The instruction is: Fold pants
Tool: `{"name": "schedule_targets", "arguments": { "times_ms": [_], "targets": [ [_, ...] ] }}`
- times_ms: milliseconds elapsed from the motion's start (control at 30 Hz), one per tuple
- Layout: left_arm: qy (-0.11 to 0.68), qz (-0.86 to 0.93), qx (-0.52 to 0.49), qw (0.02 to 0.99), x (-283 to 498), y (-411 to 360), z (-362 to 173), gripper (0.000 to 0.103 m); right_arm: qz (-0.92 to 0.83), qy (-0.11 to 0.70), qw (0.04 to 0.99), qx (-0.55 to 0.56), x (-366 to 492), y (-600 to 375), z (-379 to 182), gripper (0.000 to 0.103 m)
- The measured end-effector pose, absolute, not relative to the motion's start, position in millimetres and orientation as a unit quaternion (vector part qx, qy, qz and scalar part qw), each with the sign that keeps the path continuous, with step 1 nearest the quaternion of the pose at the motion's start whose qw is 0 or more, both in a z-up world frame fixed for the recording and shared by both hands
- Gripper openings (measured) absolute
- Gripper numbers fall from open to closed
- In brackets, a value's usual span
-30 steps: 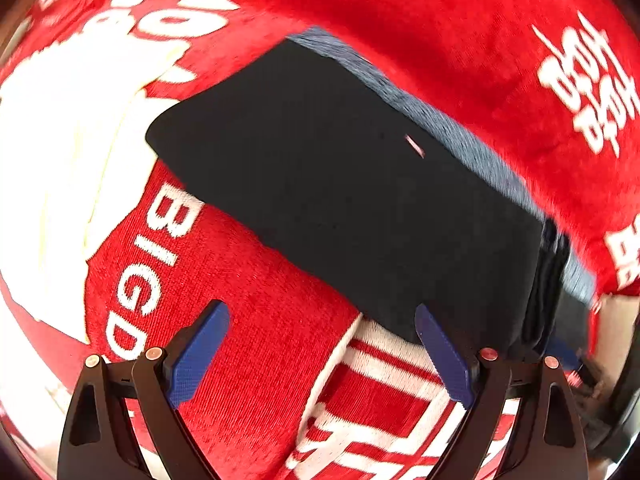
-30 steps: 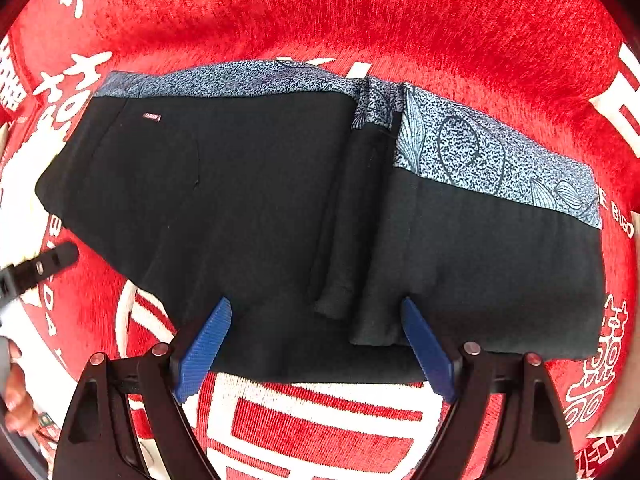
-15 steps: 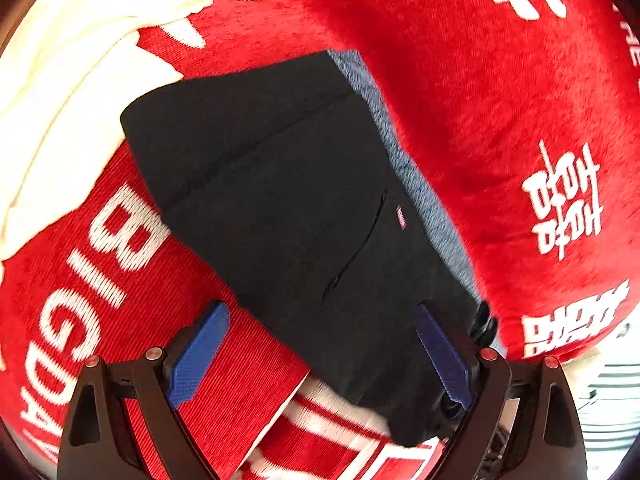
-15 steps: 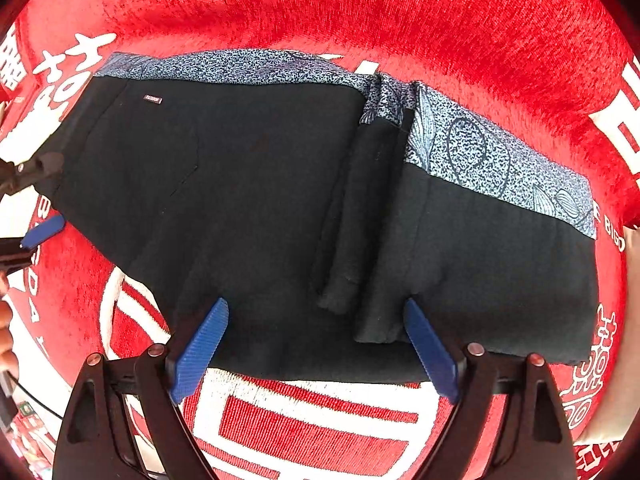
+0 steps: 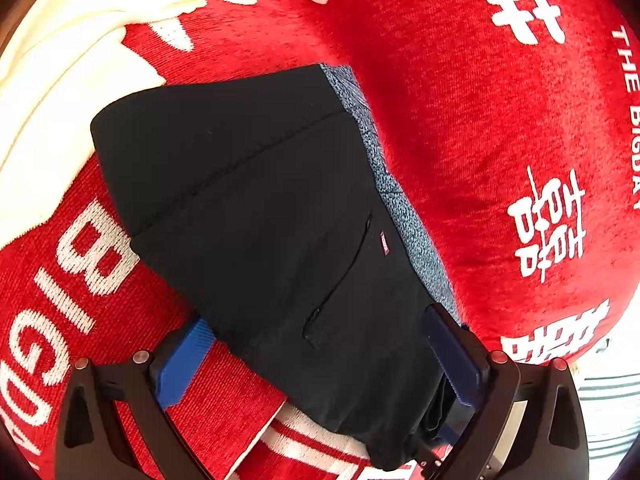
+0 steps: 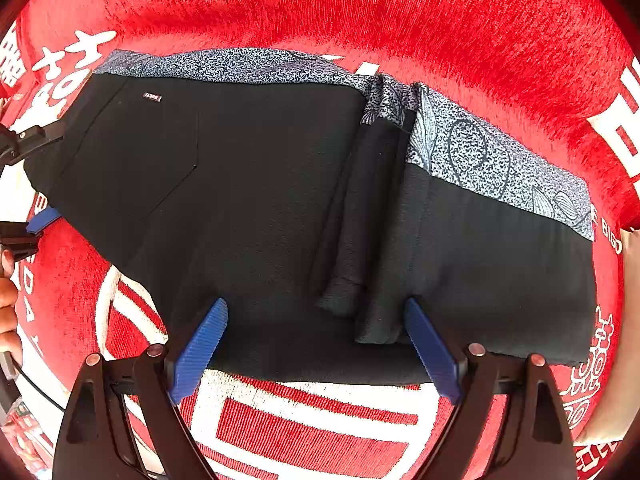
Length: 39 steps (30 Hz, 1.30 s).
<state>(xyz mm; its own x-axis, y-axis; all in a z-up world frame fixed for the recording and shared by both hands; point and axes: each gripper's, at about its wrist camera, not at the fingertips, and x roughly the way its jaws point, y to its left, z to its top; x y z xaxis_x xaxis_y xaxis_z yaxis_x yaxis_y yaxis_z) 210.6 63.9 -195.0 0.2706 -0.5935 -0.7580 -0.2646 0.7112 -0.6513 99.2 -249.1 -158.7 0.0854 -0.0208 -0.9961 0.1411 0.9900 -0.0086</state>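
Black pants [image 6: 260, 200] with a blue patterned waistband [image 6: 480, 156] lie folded on a red blanket; they also show in the left wrist view [image 5: 260, 220]. My left gripper [image 5: 320, 352] is open, its jaws straddling the near end of the pants. It shows at the left edge of the right wrist view [image 6: 28, 184]. My right gripper [image 6: 316, 340] is open, its jaws over the pants' near edge, by a bunched fold [image 6: 360, 240].
The red blanket [image 5: 480, 120] with white lettering covers the whole surface. A cream cloth [image 5: 60, 80] lies at the far left. A person's hand [image 6: 8, 300] shows at the left edge.
My left gripper has moved in closer and its jaws now straddle the end of the pants. My right gripper has edged slightly forward over the near edge.
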Motion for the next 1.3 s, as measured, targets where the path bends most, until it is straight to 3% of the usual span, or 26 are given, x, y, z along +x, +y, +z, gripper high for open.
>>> {"name": "schedule_targets", "arguments": {
  "times_ms": [267, 667, 767, 833, 900, 1200, 1300],
  "targets": [
    [0.548, -0.141, -0.418, 0.711, 210.0, 72.7, -179.4, 0.101, -0.052, 0.673, 0.737, 0.043, 98.3, -250.2, -159.0, 0.092],
    [0.58, -0.091, -0.347, 0.732, 232.2, 48.5, -196.6, 0.099, -0.052, 0.67, 0.74, 0.039, 97.3, -250.2, -158.8, 0.093],
    [0.596, -0.057, -0.291, 0.746, 233.4, 40.6, -190.4, 0.075, -0.049, 0.672, 0.738, 0.034, 98.6, -250.1, -156.3, 0.093],
    [0.605, -0.039, -0.249, 0.755, 233.5, 40.0, -188.7, 0.038, -0.046, 0.676, 0.735, 0.028, 101.5, -249.0, -152.2, 0.093],
    [0.607, -0.041, -0.236, 0.758, 232.0, 44.7, -187.9, 0.03, -0.046, 0.674, 0.737, 0.026, 104.2, -250.9, -142.2, 0.093],
    [0.531, -0.064, 0.013, 0.845, 206.2, -22.9, -140.6, 0.025, 0.016, 0.677, 0.724, 0.131, 168.9, -264.3, -92.8, 0.093],
    [0.523, -0.069, 0.04, 0.849, 203.2, -31.2, -138.7, 0.025, 0.057, 0.681, 0.712, 0.162, 216.9, -252.2, -80.1, 0.093]
  ]
}}
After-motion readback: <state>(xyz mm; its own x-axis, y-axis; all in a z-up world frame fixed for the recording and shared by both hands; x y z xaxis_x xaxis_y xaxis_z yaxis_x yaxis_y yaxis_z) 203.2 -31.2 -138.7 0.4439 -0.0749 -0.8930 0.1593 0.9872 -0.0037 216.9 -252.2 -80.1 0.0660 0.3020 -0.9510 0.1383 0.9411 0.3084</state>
